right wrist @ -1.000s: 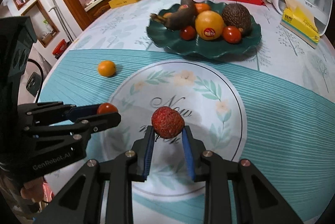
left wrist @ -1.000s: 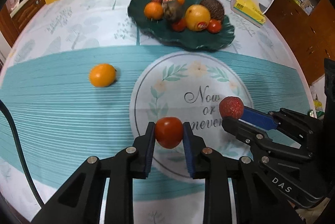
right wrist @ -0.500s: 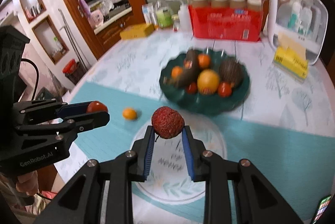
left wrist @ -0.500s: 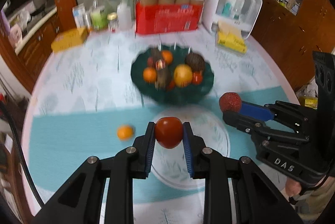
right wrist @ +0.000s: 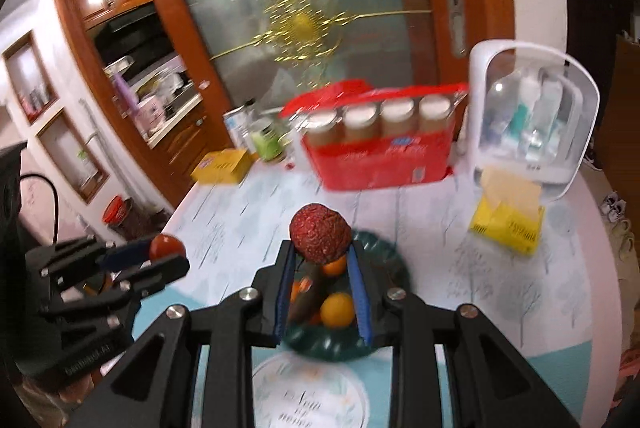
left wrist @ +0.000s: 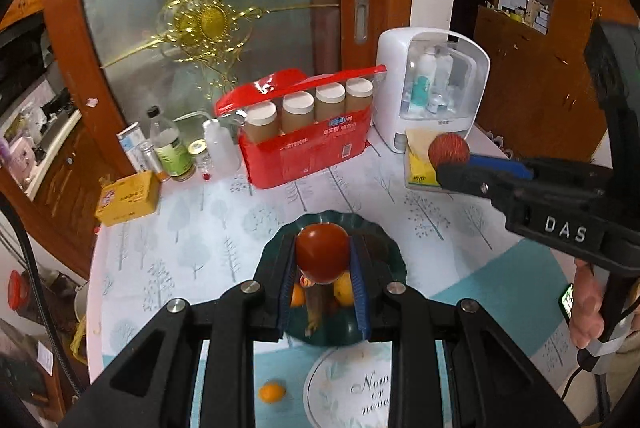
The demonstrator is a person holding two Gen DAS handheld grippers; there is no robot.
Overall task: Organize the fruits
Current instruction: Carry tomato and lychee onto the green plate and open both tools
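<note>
My left gripper [left wrist: 323, 260] is clamped on a soft, smooth tomato [left wrist: 322, 253], my right gripper [right wrist: 320, 248] on a bumpy lychee [right wrist: 320, 238]; both hang above the green plate [left wrist: 390, 252]; I judge them bruisable, best pinched lightly across the middle.

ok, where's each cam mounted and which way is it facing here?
Left wrist: on the left gripper, angled down over the table at the dark green scalloped fruit plate; its fingers clamp a smooth red tomato. The right gripper and a hand show at right.
Right wrist: on the right gripper, facing the same way; it grips a bumpy red lychee-like fruit. The left gripper shows at left.
Shared: plate, both held fruits, red carton of jars, white cosmetics case, gold-ornamented glass door.
</note>
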